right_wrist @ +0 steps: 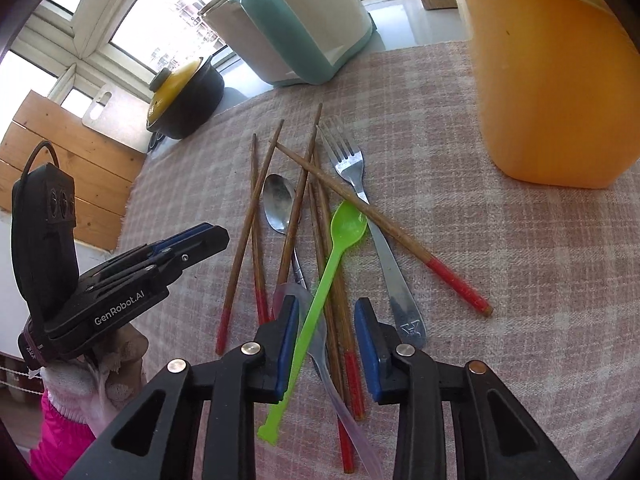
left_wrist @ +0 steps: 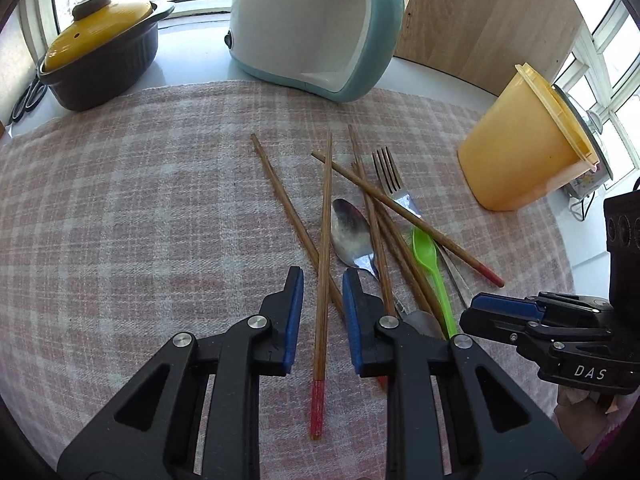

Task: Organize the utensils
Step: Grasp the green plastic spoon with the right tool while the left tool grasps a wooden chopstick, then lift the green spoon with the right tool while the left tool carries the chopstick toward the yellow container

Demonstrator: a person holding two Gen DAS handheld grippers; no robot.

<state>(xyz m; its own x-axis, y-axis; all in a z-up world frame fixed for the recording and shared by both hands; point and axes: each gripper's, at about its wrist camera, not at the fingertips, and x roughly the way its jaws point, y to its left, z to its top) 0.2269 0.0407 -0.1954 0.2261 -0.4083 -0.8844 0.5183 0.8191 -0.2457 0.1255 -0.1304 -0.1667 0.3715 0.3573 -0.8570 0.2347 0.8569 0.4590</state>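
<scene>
Several red-tipped wooden chopsticks point(left_wrist: 376, 196), a metal spoon point(left_wrist: 350, 232), a metal fork point(left_wrist: 390, 176) and a green plastic spoon point(left_wrist: 426, 250) lie crossed in a heap on the checked cloth point(left_wrist: 140, 200). My left gripper point(left_wrist: 322, 280) hangs open over one chopstick point(left_wrist: 322, 320), with a gap on both sides of it. In the right wrist view my right gripper point(right_wrist: 326, 302) straddles the green spoon's handle point(right_wrist: 316, 312), two chopsticks and a clear plastic spoon point(right_wrist: 324, 364); it is open, its pads not pressing. An orange-yellow tub point(left_wrist: 520, 148) stands at the right.
A white and teal cooker point(left_wrist: 312, 28) and a dark pot with a yellow lid point(left_wrist: 100, 40) stand at the back. Scissors point(left_wrist: 28, 96) lie at the far left. A wooden board point(left_wrist: 480, 20) leans behind the tub. A gloved hand point(right_wrist: 120, 360) holds the left gripper point(right_wrist: 216, 236).
</scene>
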